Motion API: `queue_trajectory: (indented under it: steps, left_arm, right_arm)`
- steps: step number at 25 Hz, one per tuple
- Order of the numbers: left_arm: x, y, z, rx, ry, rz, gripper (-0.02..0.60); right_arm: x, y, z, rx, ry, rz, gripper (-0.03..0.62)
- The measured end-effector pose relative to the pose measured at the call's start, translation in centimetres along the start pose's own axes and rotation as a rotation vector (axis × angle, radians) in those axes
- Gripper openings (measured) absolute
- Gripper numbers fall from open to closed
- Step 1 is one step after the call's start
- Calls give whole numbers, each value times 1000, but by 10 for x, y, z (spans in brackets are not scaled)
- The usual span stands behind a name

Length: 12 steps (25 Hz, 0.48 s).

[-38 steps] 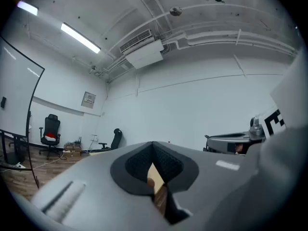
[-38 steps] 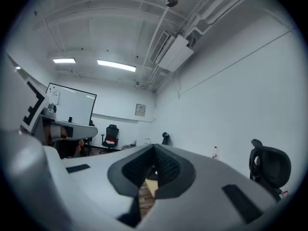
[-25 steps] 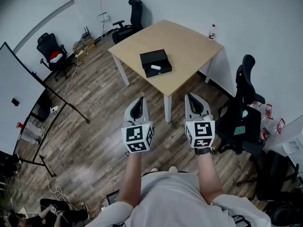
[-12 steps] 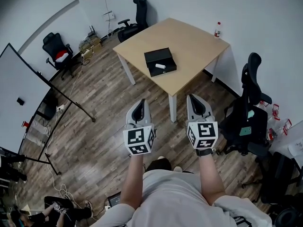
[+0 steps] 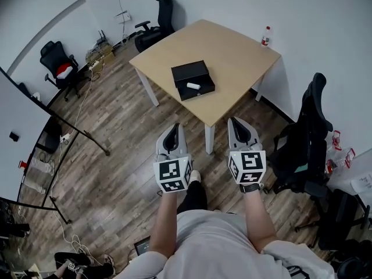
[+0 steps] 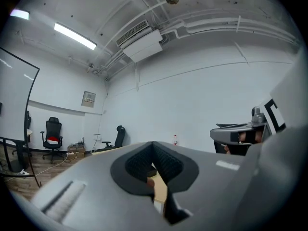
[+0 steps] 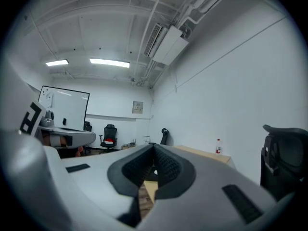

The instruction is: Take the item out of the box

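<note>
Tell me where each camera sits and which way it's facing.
Head view: on the head, steeply down at table, box; shows forearms, left gripper, right gripper.
Left gripper view: rides left gripper, level toward table; shows own jaws, right gripper.
Right gripper view: rides right gripper, level toward table; shows own jaws, left gripper.
Both gripper views share the bottle.

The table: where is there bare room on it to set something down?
The table is mostly bare. The widest free patch lies between the black box and the bottle by its right corner. A narrower strip runs from the box to the near corner. Only the box's spot is taken, with a white item inside it.
</note>
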<state>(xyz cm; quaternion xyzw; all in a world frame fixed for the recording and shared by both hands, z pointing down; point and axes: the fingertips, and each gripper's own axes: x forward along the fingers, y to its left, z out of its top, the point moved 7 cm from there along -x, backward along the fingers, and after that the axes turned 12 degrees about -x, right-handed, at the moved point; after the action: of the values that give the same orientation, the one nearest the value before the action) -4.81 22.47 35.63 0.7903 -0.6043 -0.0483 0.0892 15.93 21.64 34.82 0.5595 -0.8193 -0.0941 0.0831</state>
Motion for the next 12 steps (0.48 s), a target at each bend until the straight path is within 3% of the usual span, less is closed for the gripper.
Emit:
queue_trajectory:
  steps: [12]
  left_arm:
    - [151,75,39,21,-44,-40,9]
  right_arm:
    - [173,-20,23,-50,7,-39,14]
